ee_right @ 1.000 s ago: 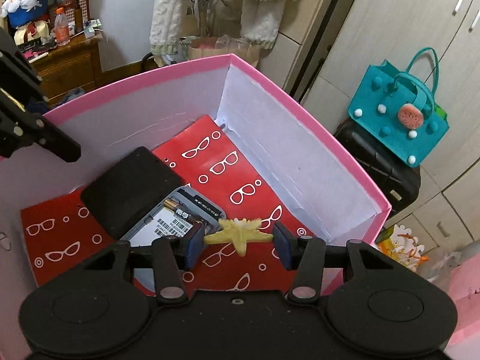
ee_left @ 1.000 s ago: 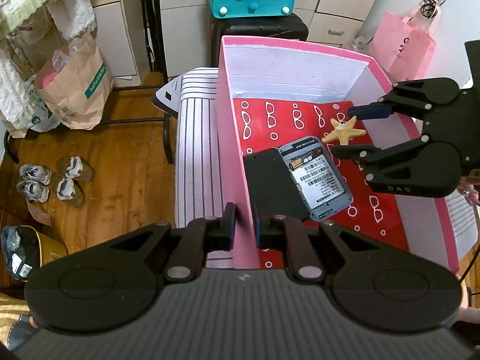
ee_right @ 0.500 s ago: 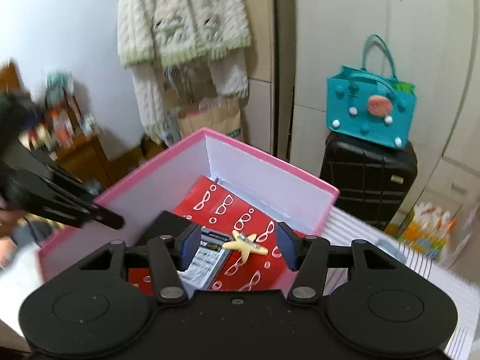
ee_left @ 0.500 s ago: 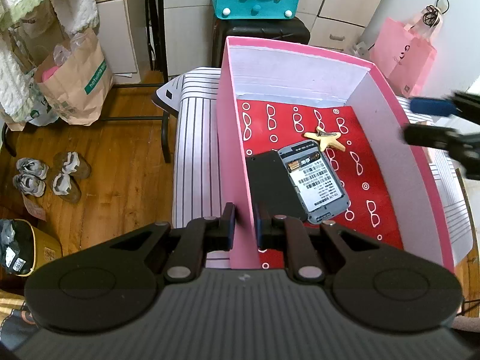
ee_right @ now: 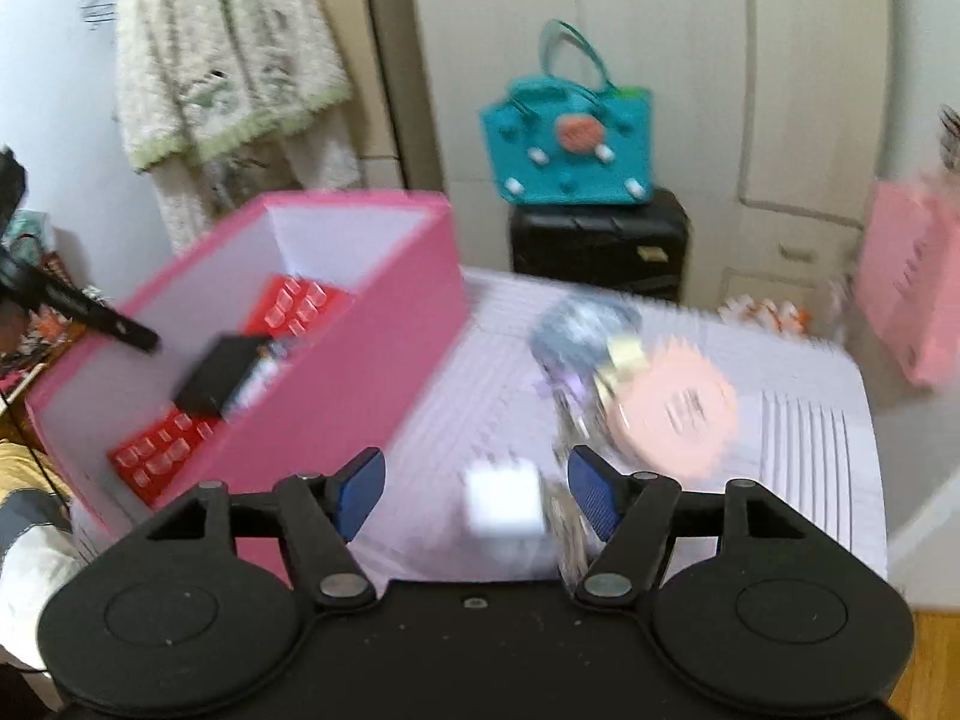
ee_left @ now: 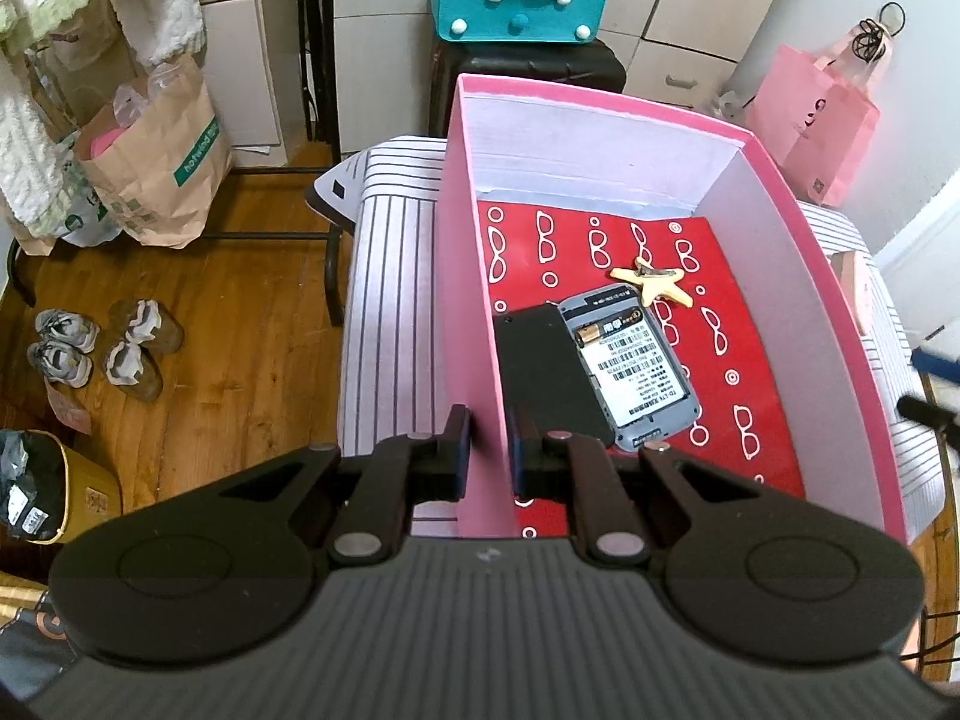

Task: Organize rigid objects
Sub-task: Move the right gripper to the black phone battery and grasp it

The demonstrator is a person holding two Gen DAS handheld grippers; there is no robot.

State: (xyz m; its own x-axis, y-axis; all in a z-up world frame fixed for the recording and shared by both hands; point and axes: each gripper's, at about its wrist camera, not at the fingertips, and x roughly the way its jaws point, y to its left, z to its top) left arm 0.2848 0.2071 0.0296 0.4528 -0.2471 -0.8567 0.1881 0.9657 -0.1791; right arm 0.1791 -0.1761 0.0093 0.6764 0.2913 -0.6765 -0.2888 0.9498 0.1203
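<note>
While the left gripper [ee_left: 486, 444] pinched the near part of the pink box's [ee_left: 474, 300] left wall between its pads, one outside and one inside, the box stood on a striped cloth [ee_left: 390, 276]. Just beyond those pads a black phone cover [ee_left: 549, 372] and a grey phone [ee_left: 630, 372], lying back-up with its label showing, rested side by side on the red glasses-print lining. Touching the phone's far end lay a yellow starfish [ee_left: 654, 285].

Outside the box, the right gripper [ee_right: 477, 489] had its jaws spread, having just been opening, with nothing clamped; a blurred white cube [ee_right: 504, 504] sat on the cloth between the blue pads. Farther off lay a peach disc [ee_right: 678, 408], and beyond it a teal bag [ee_right: 570, 138] on a black suitcase [ee_right: 600, 240].
</note>
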